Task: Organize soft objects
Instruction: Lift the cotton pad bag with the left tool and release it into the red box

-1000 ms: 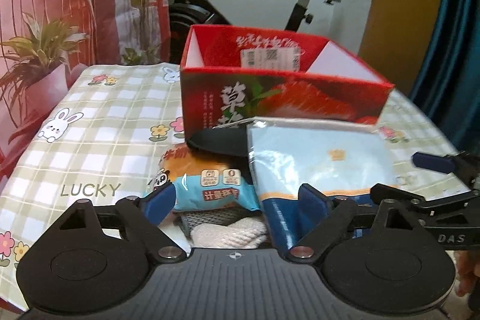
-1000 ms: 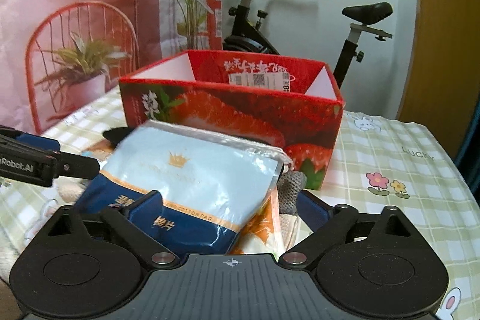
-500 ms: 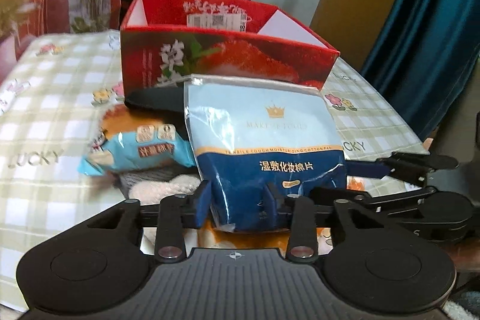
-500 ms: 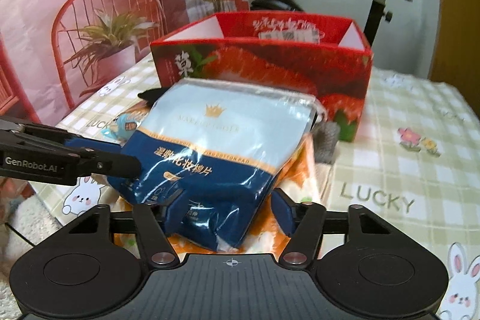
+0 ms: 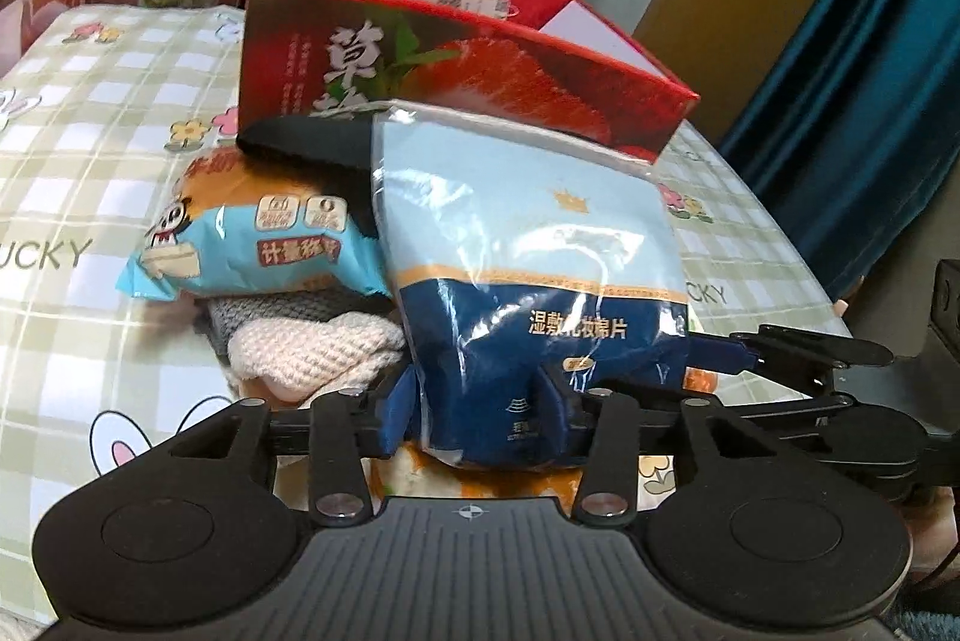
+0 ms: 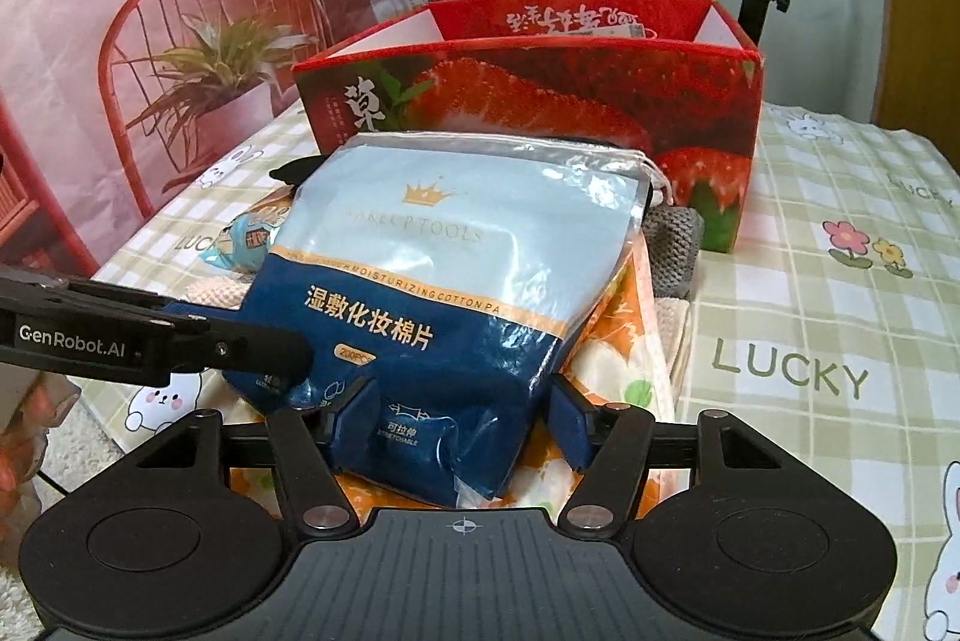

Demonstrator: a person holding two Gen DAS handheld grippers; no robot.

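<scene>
1. Here the cotton-pad pack [image 5: 528, 275] [image 6: 444, 281] lies atop the pile of soft goods, near edge toward both cameras.
2. The left gripper [image 5: 480, 401] is clamped on its near corner; the right gripper [image 6: 456, 413] straddles its other corner, fingers touching, grip uncertain.
3. A blue snack packet [image 5: 252, 245] lies left; the red strawberry box [image 5: 456, 59] [image 6: 540, 89] stands beyond on the checked tablecloth [image 6: 840, 281].
</scene>
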